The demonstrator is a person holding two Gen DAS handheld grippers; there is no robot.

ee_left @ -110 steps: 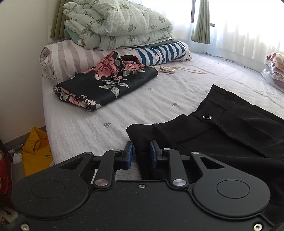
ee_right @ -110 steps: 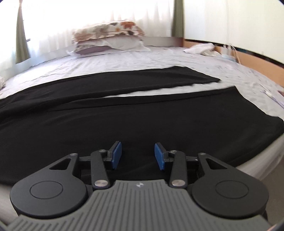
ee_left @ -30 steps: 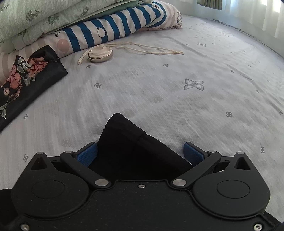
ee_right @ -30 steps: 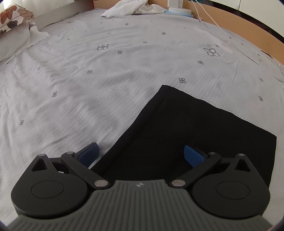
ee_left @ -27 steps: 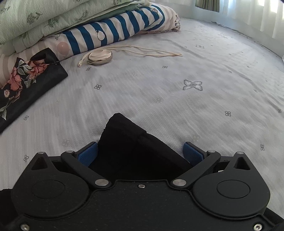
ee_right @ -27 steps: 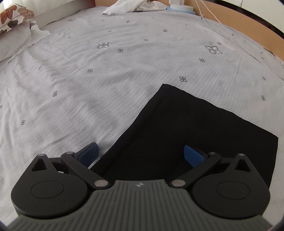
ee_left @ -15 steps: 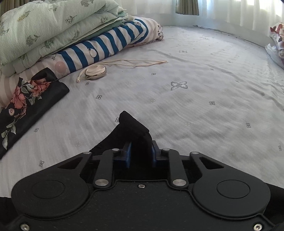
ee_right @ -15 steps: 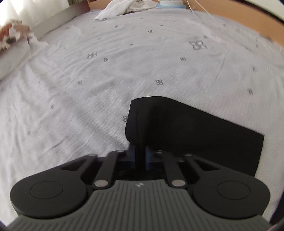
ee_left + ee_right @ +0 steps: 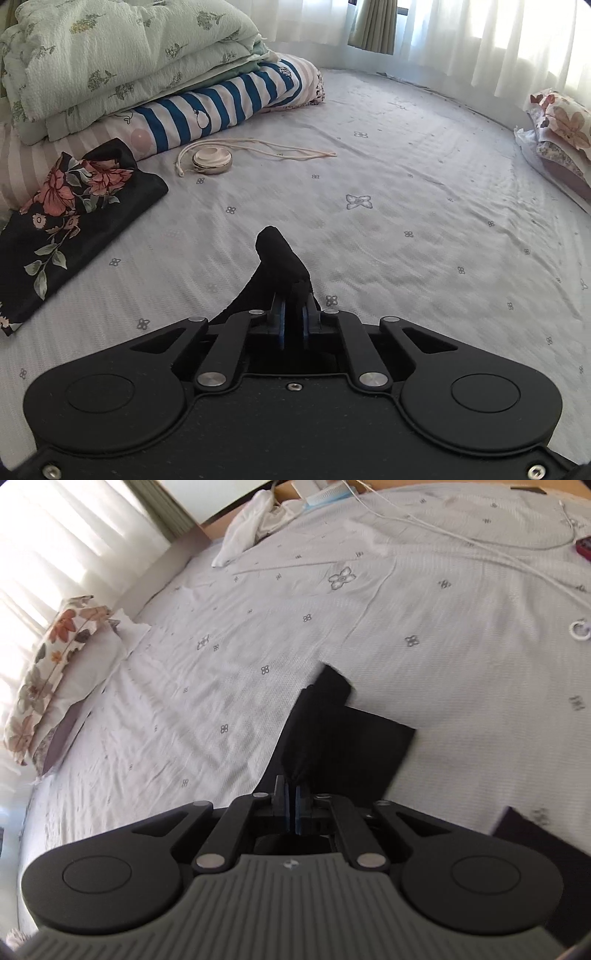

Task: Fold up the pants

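The black pants (image 9: pixel 282 266) are pinched at two places and partly raised off the bed (image 9: pixel 406 192). In the left wrist view a bunched fold of the fabric stands up at lower centre of the frame, between the blue pads of the left gripper (image 9: pixel 291 321), whose fingers are pressed together on it. In the right wrist view the right gripper (image 9: pixel 293 805) likewise has its fingers clamped on a narrow pleat of the cloth at lower centre; beyond it a flat dark panel of the pants (image 9: pixel 354 738) lies on the sheet, right of centre, and another dark corner shows at the lower right edge.

Judging by this, the fold is under way but unfinished: both edges are gripped and lifted, yet the held parts have not been laid over the rest and released. How many folds the garment already carries cannot be told, since most of it is hidden under the grippers.

Around it, in the left view, a floral dark cloth (image 9: pixel 66 221) lies at middle left, a small round case with a cord (image 9: pixel 212 161) above it, and stacked quilts (image 9: pixel 122 62) at upper left. A floral pillow (image 9: pixel 55 657) sits at the left of the right view.
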